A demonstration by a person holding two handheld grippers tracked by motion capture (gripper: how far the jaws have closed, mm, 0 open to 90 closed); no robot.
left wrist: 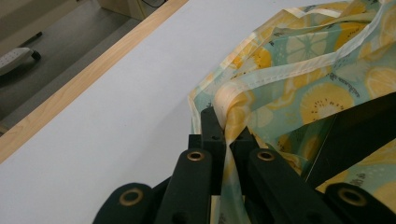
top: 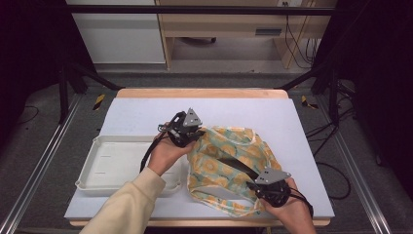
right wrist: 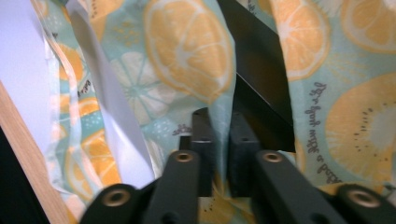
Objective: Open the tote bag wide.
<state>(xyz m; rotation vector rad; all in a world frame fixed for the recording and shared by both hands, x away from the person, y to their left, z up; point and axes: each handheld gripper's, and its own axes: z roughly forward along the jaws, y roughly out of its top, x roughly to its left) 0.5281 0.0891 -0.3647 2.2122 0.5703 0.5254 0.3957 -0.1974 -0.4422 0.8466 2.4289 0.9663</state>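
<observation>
One fruit-print fabric bag [top: 229,161] on the tabletop [top: 141,114]; one white plastic tray [top: 109,165] beside it; two hand-held tools, left tool [top: 187,130] and right tool [top: 265,187]; two hands.

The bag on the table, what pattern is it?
Yellow citrus slices on pale green bag, best in the right gripper view.

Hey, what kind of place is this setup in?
Probably a lab or recording workstation: a dark metal frame surrounds the padded table, cables trail across the grey floor, and plain wooden cabinets stand behind.
</observation>
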